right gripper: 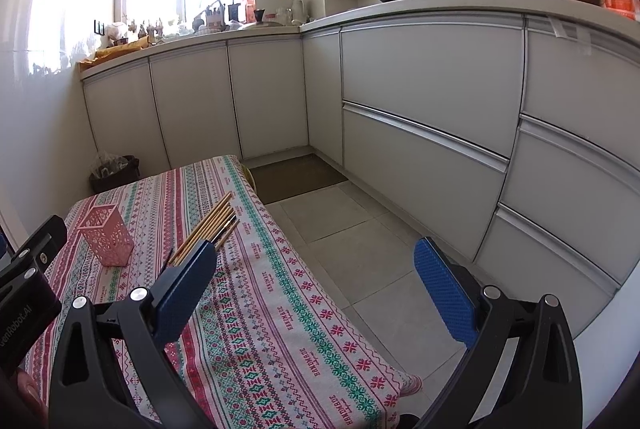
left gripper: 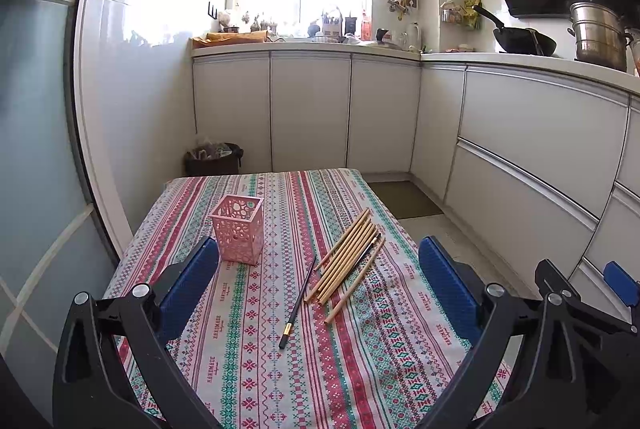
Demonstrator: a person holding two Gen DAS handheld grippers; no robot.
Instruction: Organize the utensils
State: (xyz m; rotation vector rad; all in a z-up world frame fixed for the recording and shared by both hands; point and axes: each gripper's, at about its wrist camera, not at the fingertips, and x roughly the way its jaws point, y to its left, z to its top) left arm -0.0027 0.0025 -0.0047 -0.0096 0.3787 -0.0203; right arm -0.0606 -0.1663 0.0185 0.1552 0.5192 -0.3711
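Chopsticks (left gripper: 347, 256) lie loose on the desk (left gripper: 256, 349) beside the empty pink holder (left gripper: 239, 234); left gripper (left gripper: 320, 289) hovers wide, and should pinch one stick mid-length. Right wrist view: right gripper (right gripper: 316, 285) gapes wide past the desk edge over floor tiles (right gripper: 360, 229), kitchen cabinets (right gripper: 432, 89) behind.

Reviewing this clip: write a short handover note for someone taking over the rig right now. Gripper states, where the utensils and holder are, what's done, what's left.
Left gripper: open, holding nothing, above the near part of the table.
Right gripper: open, holding nothing, past the table's right edge, over the floor.
Pink holder: upright, far left on the tablecloth; nothing sticks out of it.
Wooden chopsticks: loose bundle lying flat, right of the holder.
Dark chopstick: lying apart, just left of the bundle; a second dark one lies among the wooden ones.
Done: nothing yet.
Left: all chopsticks into the holder.
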